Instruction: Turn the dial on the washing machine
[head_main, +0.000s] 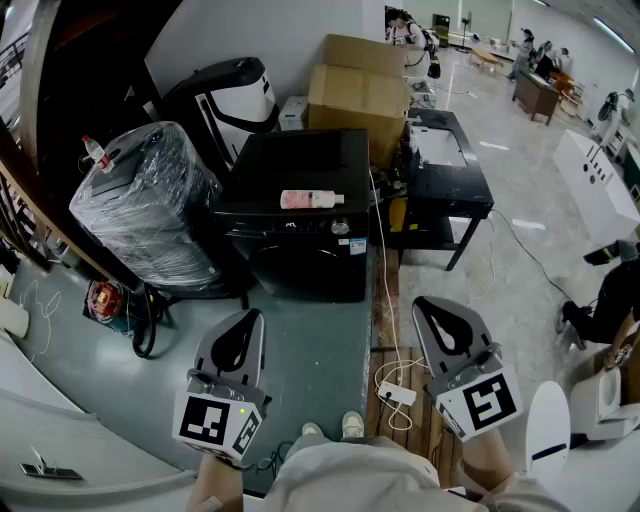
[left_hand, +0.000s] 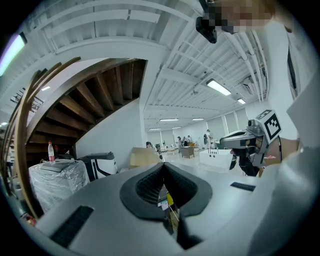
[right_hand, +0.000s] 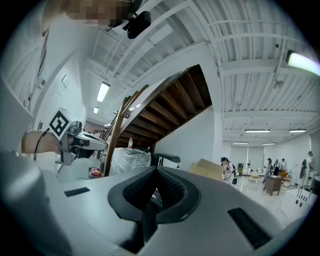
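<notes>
We hold the left gripper (head_main: 250, 318) and right gripper (head_main: 427, 305) near the black washing machine (head_main: 300, 250), jaws together on nothing; the label on the pink bottle (head_main: 312, 199) is unreadable.

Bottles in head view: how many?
2. One bottle lies on the washer; a second bottle sits on the wrapped unit to its left. More may be hidden in the clutter.
</notes>
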